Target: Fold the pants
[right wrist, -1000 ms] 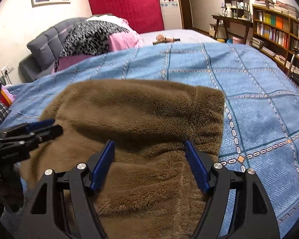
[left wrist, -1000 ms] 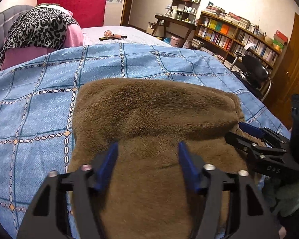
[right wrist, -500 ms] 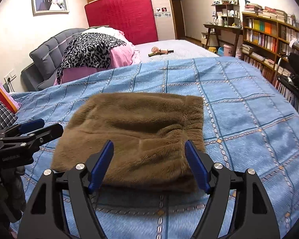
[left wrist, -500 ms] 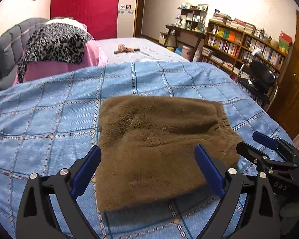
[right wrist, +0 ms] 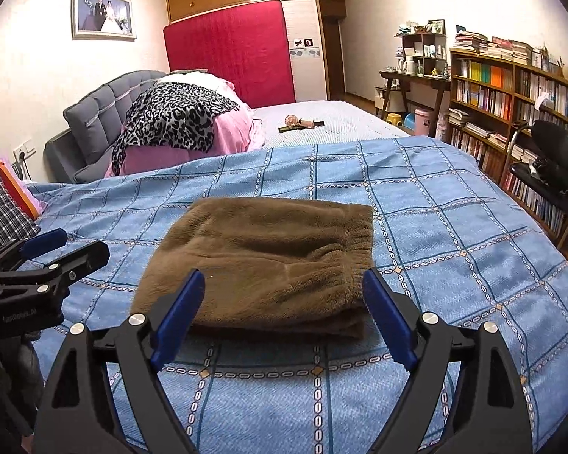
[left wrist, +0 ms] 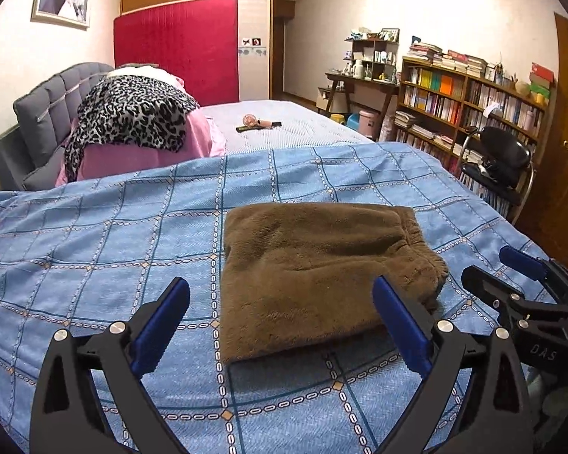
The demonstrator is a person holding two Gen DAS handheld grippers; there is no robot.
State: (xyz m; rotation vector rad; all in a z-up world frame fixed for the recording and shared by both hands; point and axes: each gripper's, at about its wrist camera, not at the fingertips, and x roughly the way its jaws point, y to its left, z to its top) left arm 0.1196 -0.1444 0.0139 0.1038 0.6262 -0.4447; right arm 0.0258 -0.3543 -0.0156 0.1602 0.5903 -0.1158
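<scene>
The brown fleece pants sit folded in a compact stack on the blue checked bedspread, and both the left gripper and right gripper hover just short of them, jaws spread wide and empty, apparently letting the fold rest.

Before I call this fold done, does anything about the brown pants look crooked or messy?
Nothing stands out: the brown pants lie folded in a compact stack on the blue bedspread, with both grippers open and clear.

Folded brown pants flat on the blue checked bedspread (left gripper jaws wide, empty)
</scene>
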